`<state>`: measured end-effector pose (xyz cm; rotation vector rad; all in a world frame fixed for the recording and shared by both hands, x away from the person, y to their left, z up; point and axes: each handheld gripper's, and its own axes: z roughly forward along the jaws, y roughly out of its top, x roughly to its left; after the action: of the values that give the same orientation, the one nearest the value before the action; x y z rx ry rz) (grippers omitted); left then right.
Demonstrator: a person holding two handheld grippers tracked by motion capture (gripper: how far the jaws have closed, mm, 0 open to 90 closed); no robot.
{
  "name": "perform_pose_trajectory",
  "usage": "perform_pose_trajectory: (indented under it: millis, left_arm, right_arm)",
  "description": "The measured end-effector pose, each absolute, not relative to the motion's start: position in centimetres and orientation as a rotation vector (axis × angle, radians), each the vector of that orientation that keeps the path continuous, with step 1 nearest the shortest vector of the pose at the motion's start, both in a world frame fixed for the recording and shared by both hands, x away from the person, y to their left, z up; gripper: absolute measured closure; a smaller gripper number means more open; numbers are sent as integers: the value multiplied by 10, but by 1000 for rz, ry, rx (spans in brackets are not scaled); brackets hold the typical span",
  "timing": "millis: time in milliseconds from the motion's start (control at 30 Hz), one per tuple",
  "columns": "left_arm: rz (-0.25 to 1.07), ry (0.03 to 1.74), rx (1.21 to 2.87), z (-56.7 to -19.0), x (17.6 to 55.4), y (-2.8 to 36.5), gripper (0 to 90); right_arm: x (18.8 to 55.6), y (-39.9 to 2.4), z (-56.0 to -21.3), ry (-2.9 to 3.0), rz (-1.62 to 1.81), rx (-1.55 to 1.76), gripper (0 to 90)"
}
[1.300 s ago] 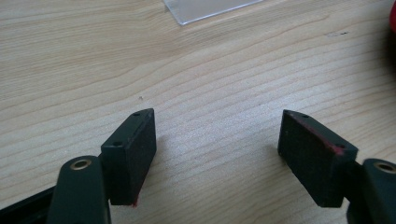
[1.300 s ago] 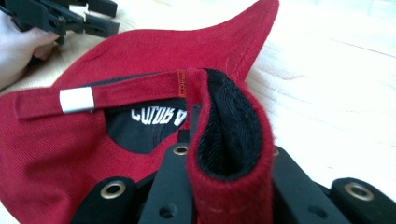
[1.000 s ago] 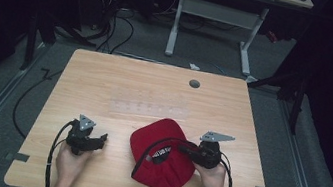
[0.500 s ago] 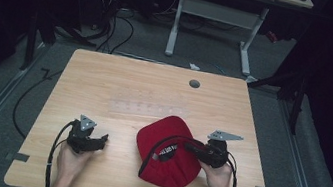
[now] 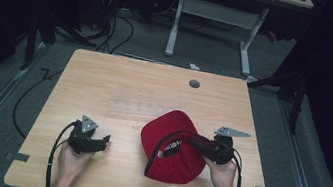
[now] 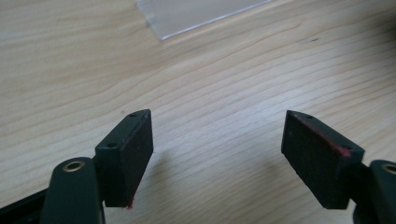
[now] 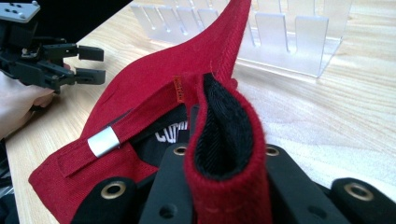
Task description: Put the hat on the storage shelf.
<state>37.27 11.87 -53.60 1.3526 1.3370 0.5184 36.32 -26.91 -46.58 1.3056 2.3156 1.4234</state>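
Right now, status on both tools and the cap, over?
Right tool shut on the red cap, pinching its rim. Left tool open, nothing between the jaws, apart from the cap. Clear rack behind the cap on the table, not touching.

High view: fixed above my side, facing forward and down on the table. Gripper views: close, along my jaws. Shared: tabletop.

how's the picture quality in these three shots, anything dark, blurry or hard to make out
High view: the table is evenly lit but the floor and desk behind sink into near black. Left gripper view: wood grain is sharp, the open fingers slightly soft, faint shadows beneath them. Right gripper view: the pinched red cap is soft up close, and the clear plastic rack shows as pale and hazy.
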Motion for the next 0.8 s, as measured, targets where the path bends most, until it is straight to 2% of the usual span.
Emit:
perform_pose_trajectory:
  millis: [400,800]
  left_arm:
    - [467,1141,1452,-519,350,84,230]
    - [416,1015,1505,-506,336,55,199]
  right_arm:
    - [371,-266,-456,2313,1442,1318,843]
    - [380,-261,-453,2328,1461,1365,842]
